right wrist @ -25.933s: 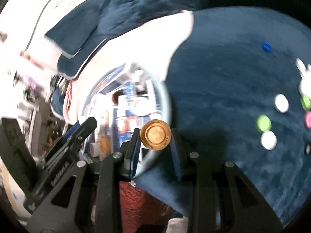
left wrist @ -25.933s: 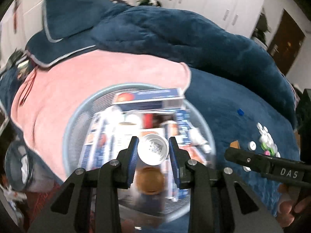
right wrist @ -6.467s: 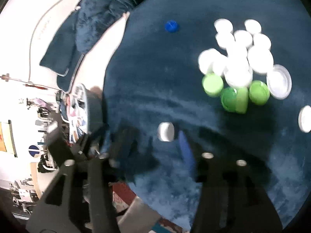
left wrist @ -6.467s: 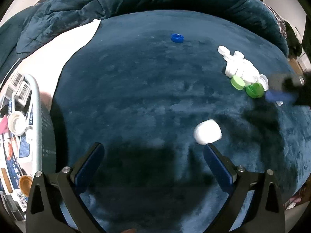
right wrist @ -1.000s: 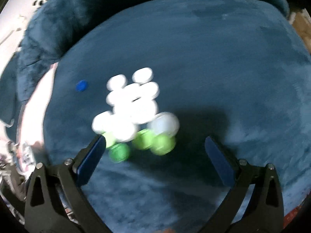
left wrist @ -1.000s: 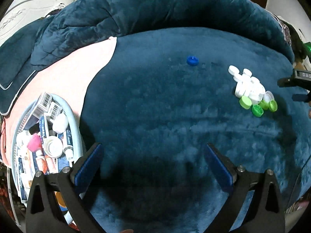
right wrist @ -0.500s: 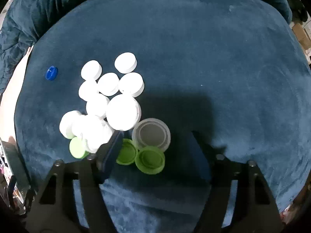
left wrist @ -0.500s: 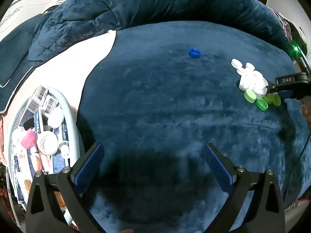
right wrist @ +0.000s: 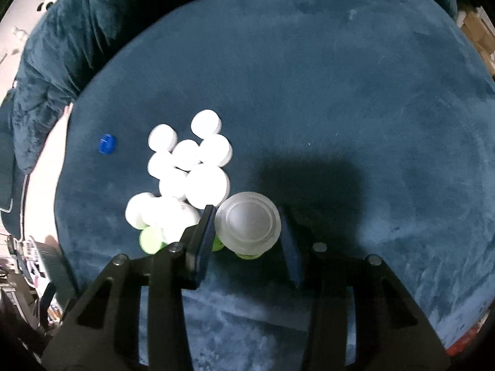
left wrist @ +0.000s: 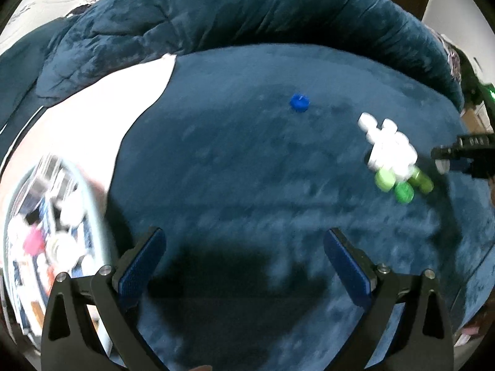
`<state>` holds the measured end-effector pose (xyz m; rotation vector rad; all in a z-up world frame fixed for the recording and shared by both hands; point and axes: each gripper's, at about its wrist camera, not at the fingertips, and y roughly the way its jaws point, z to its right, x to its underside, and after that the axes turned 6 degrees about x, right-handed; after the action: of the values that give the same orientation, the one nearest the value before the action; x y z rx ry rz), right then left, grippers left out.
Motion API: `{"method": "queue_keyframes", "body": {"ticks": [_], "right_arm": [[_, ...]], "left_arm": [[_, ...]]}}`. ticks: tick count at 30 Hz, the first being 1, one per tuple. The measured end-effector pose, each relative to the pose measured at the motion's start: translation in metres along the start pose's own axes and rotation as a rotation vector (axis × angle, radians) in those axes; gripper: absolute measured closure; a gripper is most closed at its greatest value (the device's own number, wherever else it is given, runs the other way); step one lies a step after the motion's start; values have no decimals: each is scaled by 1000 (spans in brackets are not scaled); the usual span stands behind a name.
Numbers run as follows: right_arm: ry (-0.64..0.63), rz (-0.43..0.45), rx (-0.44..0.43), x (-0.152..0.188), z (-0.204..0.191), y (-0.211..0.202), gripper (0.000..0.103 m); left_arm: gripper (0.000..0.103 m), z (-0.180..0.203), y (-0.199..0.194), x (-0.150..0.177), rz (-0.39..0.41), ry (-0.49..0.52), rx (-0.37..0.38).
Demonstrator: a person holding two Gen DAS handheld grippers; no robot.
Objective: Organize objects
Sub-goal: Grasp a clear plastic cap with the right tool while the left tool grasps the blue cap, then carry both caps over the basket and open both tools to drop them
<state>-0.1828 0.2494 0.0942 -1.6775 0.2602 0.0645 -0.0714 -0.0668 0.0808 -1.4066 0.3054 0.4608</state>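
My landmark is the cluster of round white plastic bottle caps [right wrist: 188,170] lying on the dark teal plush blanket [right wrist: 340,92], and I place everything else against it.

My right gripper [right wrist: 247,232] points steeply down at the near right edge of that cluster. Its jaws are closing, and between them sits a translucent frosted round lid [right wrist: 248,223], larger than most of the caps. The left blue pad is at the lid's rim; whether the right pad is already touching it, I cannot tell for sure. The lid sits partly over the bright green plastic caps [right wrist: 151,239], which peek out from the near edge of the white cluster. From my left wrist view the same gripper [left wrist: 445,162] shows as a dark bar just to the right of the white cluster [left wrist: 389,151], with the green caps [left wrist: 402,184] at the cluster's near side.

A single small blue bottle cap [right wrist: 106,143] lies alone, well apart from the cluster on its left; in the left view it [left wrist: 299,102] sits left of and beyond the cluster.

My left gripper [left wrist: 244,262] hangs over bare blanket well left of the cluster, jaws spread wide with nothing between them. Farther left again, a pale round wire basket [left wrist: 92,198] holds blurred boxes and small bottles, resting against a pink cloth [left wrist: 92,105].
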Motion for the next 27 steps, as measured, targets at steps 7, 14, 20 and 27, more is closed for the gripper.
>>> {"method": "queue_keyframes", "body": {"ticks": [7, 14, 20, 27], "right_arm": [[-30, 25, -33, 12, -14, -15, 61], [35, 18, -75, -17, -19, 1, 61], [54, -11, -113, -26, -28, 12, 61], [35, -9, -113, -35, -41, 19, 61]], "left_arm": [[1, 27, 34, -62, 43, -6, 77], [5, 40, 94, -111, 25, 9, 85], [17, 48, 142, -133, 30, 75, 33], [73, 57, 171, -141, -1, 125, 47]]}}
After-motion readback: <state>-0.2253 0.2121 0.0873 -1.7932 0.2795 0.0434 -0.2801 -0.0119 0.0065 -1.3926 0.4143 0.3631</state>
